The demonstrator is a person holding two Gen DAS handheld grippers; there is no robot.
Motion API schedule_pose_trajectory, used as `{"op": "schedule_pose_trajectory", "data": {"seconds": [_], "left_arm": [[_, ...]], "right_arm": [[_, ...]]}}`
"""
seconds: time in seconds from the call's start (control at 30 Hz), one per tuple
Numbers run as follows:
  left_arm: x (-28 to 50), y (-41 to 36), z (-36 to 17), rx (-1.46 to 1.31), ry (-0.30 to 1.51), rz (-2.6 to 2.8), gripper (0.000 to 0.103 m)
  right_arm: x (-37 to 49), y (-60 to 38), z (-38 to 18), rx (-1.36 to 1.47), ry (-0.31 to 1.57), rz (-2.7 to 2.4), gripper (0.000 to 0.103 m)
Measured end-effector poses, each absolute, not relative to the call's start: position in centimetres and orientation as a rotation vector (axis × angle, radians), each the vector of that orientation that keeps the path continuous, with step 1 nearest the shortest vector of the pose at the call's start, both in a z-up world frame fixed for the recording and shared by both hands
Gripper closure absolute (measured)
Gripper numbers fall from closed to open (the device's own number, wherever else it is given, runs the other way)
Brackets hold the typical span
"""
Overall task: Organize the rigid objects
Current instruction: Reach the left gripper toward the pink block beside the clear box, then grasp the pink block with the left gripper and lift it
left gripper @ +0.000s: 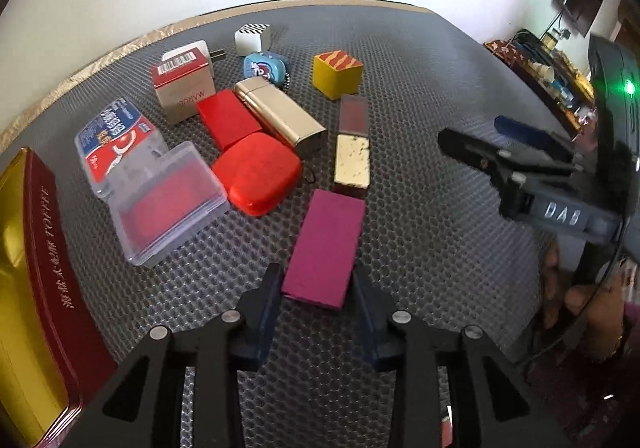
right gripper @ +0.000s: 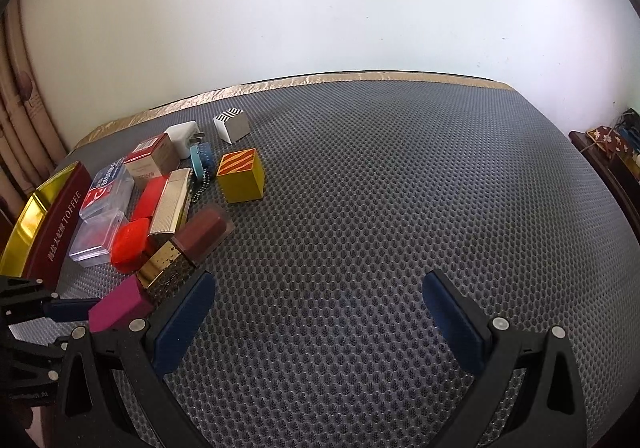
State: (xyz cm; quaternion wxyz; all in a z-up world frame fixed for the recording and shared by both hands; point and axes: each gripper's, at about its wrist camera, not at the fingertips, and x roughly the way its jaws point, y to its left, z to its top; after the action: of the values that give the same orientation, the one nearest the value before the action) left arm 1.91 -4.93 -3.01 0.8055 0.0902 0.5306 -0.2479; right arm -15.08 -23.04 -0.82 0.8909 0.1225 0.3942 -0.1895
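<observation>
A magenta block (left gripper: 324, 248) lies flat on the grey mat, its near end between the fingers of my left gripper (left gripper: 318, 284), which is open around it without closing. The block also shows in the right wrist view (right gripper: 118, 306). My right gripper (right gripper: 318, 306) is open and empty over bare mat to the right of the objects; it shows in the left wrist view (left gripper: 508, 144). Behind the block lie a gold-and-maroon lipstick case (left gripper: 352, 144), a red rounded case (left gripper: 258, 172), a gold lighter (left gripper: 280, 112), a red block (left gripper: 228, 118) and a yellow cube (left gripper: 338, 74).
A gold-and-red toffee tin (left gripper: 36, 288) lies at the left edge. Clear plastic boxes (left gripper: 168, 204), a red-topped carton (left gripper: 184, 82), a white charger (right gripper: 182, 136), a blue keychain (left gripper: 264, 66) and a zigzag cube (left gripper: 252, 36) crowd the left back. The mat (right gripper: 400, 188) ends at a gold edge.
</observation>
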Motion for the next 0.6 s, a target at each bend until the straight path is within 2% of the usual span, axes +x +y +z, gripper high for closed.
{"op": "schedule_pose_trajectory", "data": {"seconds": [0.2,0.23,0.27,0.37,0.6], "left_arm": [[3.1,-5.4,-3.1,0.242,1.144,-0.547,0.063],[3.1,-5.6,-3.0,0.248,1.132,-0.55,0.064],[3.0,-5.7,-2.9,0.254,1.124,-0.55,0.072],[2.5,-5.4,-2.8,0.254,1.097,-0.537,0.073],[-1.8,-2.8,-1.8,0.049,1.055,-0.42,0.073]], "right_arm": [[-14.8,-23.0,-1.0,0.256,0.825,-0.389,0.0],[-14.8,-23.0,-1.0,0.257,0.826,-0.388,0.0],[-14.7,-23.0,-1.0,0.257,0.828,-0.387,0.0],[-14.5,-22.9,-1.2,0.257,0.836,-0.381,0.0],[-14.2,-22.9,-1.6,0.257,0.872,-0.378,0.0]]}}
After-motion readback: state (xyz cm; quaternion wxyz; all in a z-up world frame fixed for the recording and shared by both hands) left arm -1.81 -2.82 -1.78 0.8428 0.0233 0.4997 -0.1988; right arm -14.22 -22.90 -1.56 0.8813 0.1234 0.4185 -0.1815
